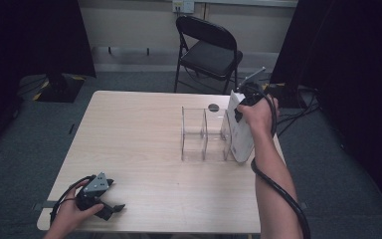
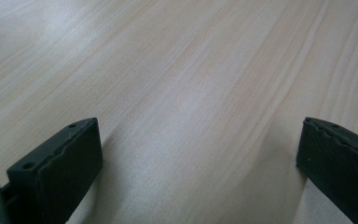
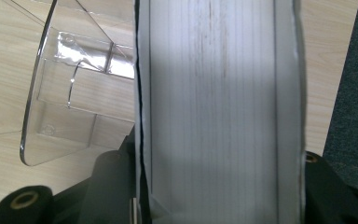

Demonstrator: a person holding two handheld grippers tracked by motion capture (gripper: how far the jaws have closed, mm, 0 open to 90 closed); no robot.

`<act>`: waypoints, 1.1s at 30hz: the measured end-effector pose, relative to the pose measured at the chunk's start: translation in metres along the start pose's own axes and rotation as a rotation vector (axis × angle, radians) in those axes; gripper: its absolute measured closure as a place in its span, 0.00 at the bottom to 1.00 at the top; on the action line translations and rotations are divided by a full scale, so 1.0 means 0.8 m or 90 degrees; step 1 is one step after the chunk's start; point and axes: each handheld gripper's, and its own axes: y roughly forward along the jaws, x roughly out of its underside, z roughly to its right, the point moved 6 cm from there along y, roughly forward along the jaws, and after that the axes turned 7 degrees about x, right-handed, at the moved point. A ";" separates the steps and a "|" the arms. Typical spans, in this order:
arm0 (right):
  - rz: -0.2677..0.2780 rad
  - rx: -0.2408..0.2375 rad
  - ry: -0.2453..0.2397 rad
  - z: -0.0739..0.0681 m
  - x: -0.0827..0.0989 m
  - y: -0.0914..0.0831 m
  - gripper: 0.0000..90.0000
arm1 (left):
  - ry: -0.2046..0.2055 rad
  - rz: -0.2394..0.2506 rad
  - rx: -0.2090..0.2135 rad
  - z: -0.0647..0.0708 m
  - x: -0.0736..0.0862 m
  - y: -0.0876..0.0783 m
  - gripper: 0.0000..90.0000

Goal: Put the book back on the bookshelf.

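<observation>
R gripper (image 1: pixel 246 102) pinching white book (image 1: pixel 239 130) upright by clear rack (image 1: pixel 204 134), table's right edge; could tip or snag divider. L gripper (image 1: pixel 110 205) spread, empty, near-left corner.

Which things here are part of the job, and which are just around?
In the job:
white book, clamped by the right gripper
clear acrylic rack beside it
table bearing both

Just around:
left gripper, open, resting at the table's near edge
black folding chair behind the table
</observation>
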 end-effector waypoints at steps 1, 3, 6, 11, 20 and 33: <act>0.000 0.000 0.000 0.000 0.000 0.000 0.59 | 0.000 0.000 0.000 0.000 0.000 0.000 0.00; 0.003 -0.004 0.003 0.000 0.000 0.002 0.59 | 0.000 -0.001 0.000 0.000 0.000 0.000 0.00; 0.005 -0.003 0.001 0.000 0.001 0.004 0.58 | 0.000 0.000 0.006 0.001 0.000 0.001 0.00; 0.013 -0.002 -0.001 -0.002 0.002 0.007 0.58 | 0.004 0.002 0.005 0.000 -0.001 0.001 0.00; 0.014 0.000 0.000 -0.004 0.003 0.009 0.58 | 0.007 0.001 0.005 0.000 -0.001 0.001 0.00; 0.001 -0.017 0.012 -0.001 0.005 0.008 0.52 | 0.008 0.001 0.005 0.000 -0.001 0.001 0.00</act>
